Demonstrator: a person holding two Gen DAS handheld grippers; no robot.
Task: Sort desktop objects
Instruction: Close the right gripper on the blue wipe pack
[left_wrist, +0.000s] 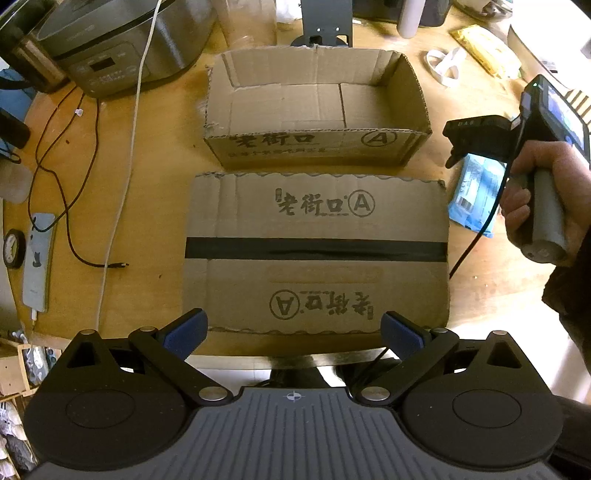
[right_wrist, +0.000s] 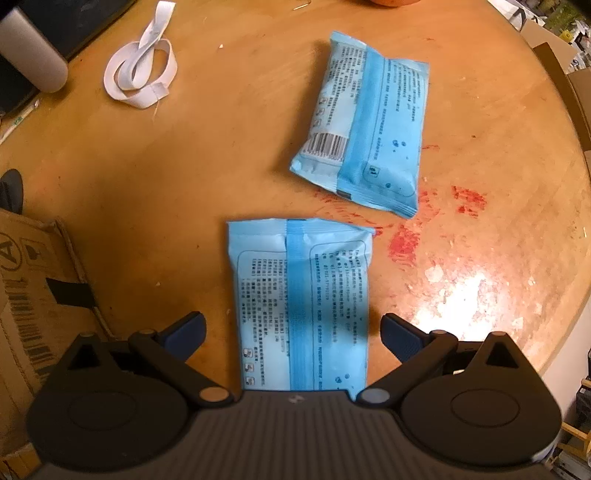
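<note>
Both grippers released over a wooden table.
Left gripper (left_wrist: 293, 328) gapes above a taped box (left_wrist: 317, 251) printed "老街口 A"; right gripper (right_wrist: 293, 330) straddles the near blue pack (right_wrist: 301, 299), untouched; second pack (right_wrist: 364, 122) lies beyond.

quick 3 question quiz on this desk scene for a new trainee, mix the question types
1. True or false: the right gripper is shut on the near blue packet.
2. How many blue packets lie on the table in the right wrist view? A) one B) two C) three
3. Fill in: the open cardboard box holds ____.

Key
1. False. Its jaws stand open on either side of the packet, not gripping it.
2. B. The near one and the far blue packet.
3. Nothing; its floor is bare. The flat taped box lies in front of it, beyond the open left gripper.
</note>
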